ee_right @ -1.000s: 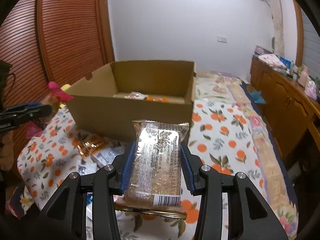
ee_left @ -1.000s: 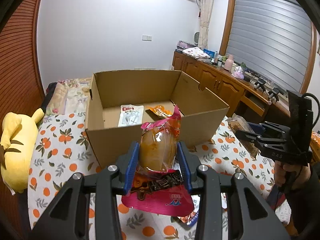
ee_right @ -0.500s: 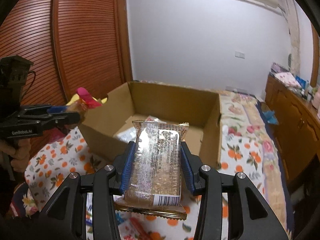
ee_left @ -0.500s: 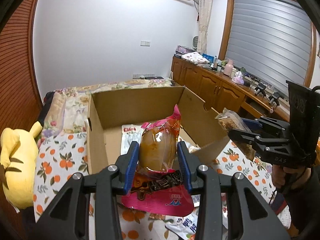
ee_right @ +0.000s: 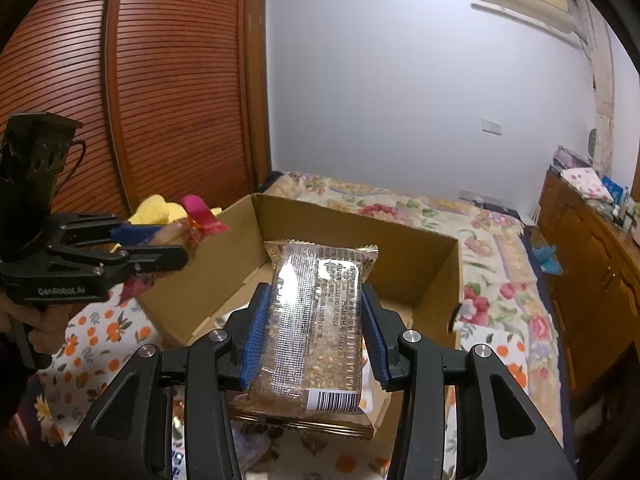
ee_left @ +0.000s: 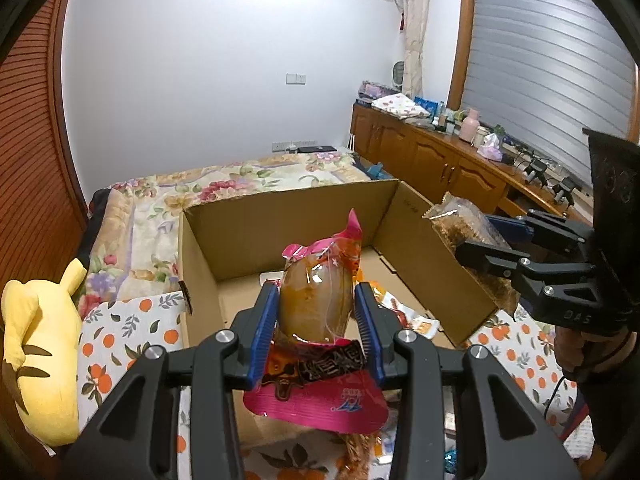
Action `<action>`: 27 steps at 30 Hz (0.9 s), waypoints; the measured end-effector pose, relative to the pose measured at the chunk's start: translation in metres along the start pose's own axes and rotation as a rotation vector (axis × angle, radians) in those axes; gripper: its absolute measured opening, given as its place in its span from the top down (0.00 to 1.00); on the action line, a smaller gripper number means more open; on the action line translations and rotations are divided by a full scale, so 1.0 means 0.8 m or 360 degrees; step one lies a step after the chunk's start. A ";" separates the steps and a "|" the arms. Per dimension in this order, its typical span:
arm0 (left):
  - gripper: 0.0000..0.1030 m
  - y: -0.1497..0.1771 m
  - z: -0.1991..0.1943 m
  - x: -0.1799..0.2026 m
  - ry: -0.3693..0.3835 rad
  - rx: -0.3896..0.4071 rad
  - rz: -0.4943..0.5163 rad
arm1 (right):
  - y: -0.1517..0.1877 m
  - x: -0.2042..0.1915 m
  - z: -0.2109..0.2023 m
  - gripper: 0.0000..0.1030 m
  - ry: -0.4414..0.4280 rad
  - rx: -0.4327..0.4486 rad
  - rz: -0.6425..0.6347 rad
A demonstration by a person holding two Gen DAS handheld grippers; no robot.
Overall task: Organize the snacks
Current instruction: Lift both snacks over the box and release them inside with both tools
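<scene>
My left gripper is shut on a pink snack packet with a brown piece inside, held over the near end of the open cardboard box. My right gripper is shut on a clear packet of a grain bar, also above the box. Each gripper shows in the other's view: the right one with its bar at the box's right wall, the left one at the box's left wall. Several snack packets lie on the box floor.
The box stands on a bed with an orange-print sheet. A yellow plush toy lies at the left. Loose packets lie on the sheet in front of the box. A wooden cabinet lines the right wall, a slatted wardrobe the left.
Both grippers moved forward and a little up with their packets, from in front of the box to above its near end. The box now looks closer and its inside is visible.
</scene>
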State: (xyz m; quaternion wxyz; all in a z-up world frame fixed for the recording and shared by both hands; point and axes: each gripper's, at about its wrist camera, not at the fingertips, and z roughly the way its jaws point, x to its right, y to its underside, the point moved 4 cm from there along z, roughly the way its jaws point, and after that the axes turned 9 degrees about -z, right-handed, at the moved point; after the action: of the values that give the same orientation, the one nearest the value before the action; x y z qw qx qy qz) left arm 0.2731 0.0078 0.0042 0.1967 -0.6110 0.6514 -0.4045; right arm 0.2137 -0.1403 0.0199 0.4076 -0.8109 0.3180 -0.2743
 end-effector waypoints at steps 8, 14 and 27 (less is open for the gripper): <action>0.62 -0.008 0.036 -0.006 -0.0048 -0.0075 0.0026 | -0.004 0.001 0.044 0.58 0.0000 -0.0067 -0.0007; 0.63 -0.007 0.049 -0.015 -0.0086 -0.0100 0.0024 | 0.006 -0.008 0.076 0.58 -0.0030 -0.0161 -0.0018; 0.62 -0.006 0.037 -0.030 -0.0105 -0.0072 -0.0005 | 0.016 -0.043 0.104 0.58 -0.0161 -0.0273 -0.0017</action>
State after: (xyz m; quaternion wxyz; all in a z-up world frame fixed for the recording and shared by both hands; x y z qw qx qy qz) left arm 0.3028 0.0228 -0.0158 0.2034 -0.6293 0.6526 -0.3697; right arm 0.2463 -0.0798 -0.0401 0.3508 -0.8573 0.3150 -0.2068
